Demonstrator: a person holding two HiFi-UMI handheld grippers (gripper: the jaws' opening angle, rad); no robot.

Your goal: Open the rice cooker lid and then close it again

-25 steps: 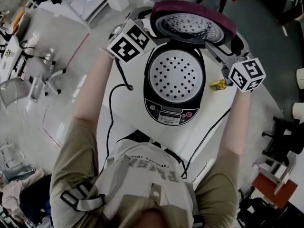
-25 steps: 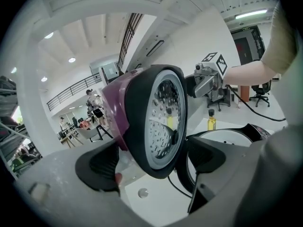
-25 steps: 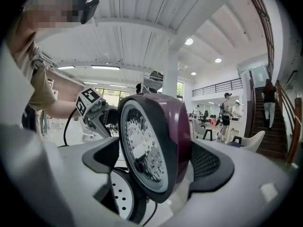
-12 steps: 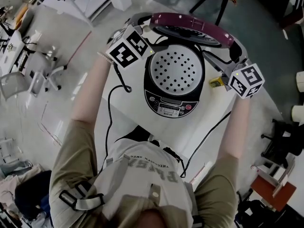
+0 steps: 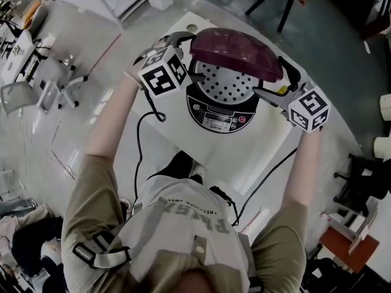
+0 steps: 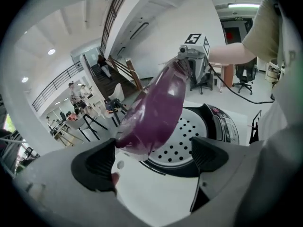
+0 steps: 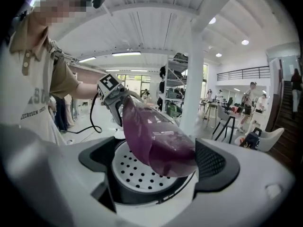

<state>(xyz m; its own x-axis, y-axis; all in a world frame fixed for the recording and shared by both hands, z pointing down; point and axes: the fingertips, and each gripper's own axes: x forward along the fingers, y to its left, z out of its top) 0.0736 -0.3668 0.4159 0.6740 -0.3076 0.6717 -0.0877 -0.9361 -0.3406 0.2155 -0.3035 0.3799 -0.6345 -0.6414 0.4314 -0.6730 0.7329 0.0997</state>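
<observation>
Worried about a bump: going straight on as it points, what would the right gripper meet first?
Most likely the purple lid, tilted half-shut over the rice cooker, though depth is unclear.

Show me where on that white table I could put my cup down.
Bare table lies between the rice cooker and the near edge. Beside the cooker it is crowded: a black cable one side, a small yellow object the other.

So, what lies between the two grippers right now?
The purple lid, tilted above the perforated inner plate; the head view shows it between the left gripper and the right gripper.
</observation>
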